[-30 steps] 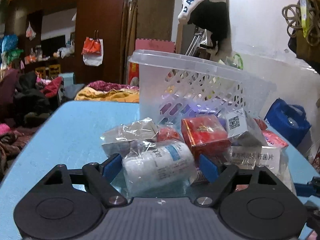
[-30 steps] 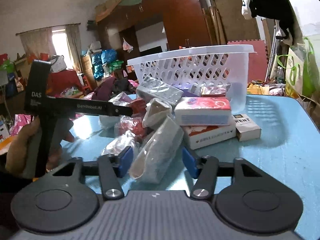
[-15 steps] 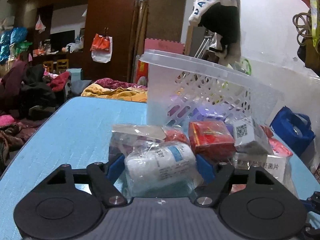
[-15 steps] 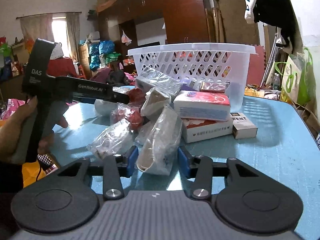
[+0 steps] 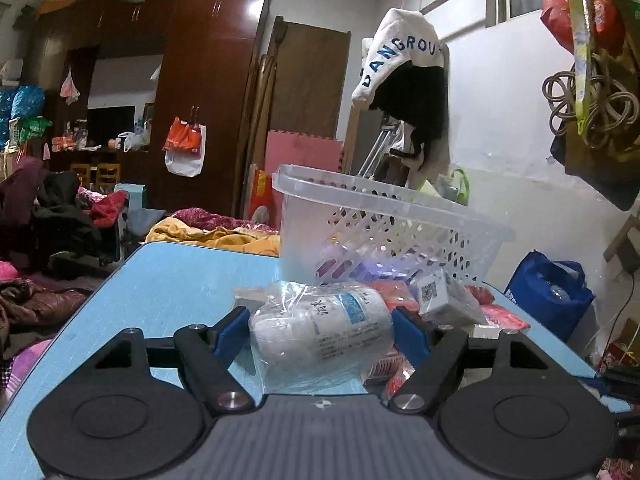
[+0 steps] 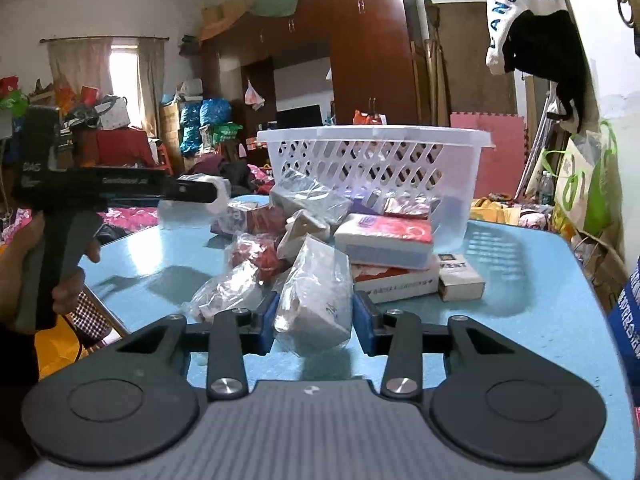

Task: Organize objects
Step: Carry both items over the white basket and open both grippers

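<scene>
My left gripper point(image 5: 320, 330) is shut on a white pill bottle in a clear bag point(image 5: 320, 330) and holds it above the blue table point(image 5: 168, 280). It shows from the side in the right wrist view point(image 6: 192, 192). My right gripper point(image 6: 314, 320) is shut on a bagged grey-white packet point(image 6: 314, 300), lifted a little off the table point(image 6: 520, 300). A white perforated basket point(image 5: 384, 232) stands behind the pile; it also shows in the right wrist view point(image 6: 372, 160).
A pile of goods lies before the basket: a pink tissue pack point(image 6: 386, 240), a red-white box point(image 6: 396, 280), a cigarette pack point(image 6: 458, 276), red bagged items point(image 6: 256, 252). A blue bag point(image 5: 548, 292) stands off the table's right edge.
Both grippers have risen with their loads. The left lifted the bottle off the pile and up toward basket height. The right gripper closed on the packet and raised it.
</scene>
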`<state>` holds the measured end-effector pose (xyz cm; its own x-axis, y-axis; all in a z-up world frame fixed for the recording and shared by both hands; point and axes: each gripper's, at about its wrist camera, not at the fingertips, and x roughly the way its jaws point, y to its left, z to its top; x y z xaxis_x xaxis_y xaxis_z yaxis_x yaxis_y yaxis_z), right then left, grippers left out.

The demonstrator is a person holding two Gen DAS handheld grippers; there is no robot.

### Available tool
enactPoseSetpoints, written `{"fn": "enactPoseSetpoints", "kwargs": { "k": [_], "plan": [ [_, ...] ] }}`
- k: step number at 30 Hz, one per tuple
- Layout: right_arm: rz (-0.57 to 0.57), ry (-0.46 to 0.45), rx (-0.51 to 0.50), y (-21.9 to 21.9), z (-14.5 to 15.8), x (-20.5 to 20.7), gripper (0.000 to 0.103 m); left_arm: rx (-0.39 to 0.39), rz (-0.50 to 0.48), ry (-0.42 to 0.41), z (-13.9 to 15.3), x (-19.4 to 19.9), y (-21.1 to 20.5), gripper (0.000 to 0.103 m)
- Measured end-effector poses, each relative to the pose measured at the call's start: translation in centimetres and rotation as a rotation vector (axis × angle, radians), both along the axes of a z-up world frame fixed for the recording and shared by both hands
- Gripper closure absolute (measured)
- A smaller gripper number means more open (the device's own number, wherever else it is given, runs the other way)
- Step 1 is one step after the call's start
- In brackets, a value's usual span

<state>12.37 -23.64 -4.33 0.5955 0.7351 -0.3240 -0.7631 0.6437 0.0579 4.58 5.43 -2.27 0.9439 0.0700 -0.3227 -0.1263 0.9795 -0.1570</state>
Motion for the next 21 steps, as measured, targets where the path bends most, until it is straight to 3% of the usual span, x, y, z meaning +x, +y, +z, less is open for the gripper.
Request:
{"fn": "enactPoseSetpoints", "kwargs": {
  "k": [7, 12, 16, 21],
  "plan": [
    [-0.02, -0.051, 0.058, -2.0, 2.1, -0.8, 0.061, -0.016, -0.021, -0.067, 0.8, -1.1, 0.0, 0.023],
    [-0.023, -0.174, 0.068, -0.5, 7.3, 0.3, 0.061, 0.0, -0.09, -0.157, 5.2, -0.2, -0.8, 0.023],
    [-0.02, -0.235, 0.044, 2.6, 11.7, 3.3, 0.061, 0.04, -0.107, -0.174, 9.9, 4.0, -1.8, 0.023],
    [-0.035, -0.212, -0.031, 6.9, 14.2, 8.3, 0.061, 0.061, -0.085, -0.076, 12.0, 11.3, -2.6, 0.023]
  ]
}}
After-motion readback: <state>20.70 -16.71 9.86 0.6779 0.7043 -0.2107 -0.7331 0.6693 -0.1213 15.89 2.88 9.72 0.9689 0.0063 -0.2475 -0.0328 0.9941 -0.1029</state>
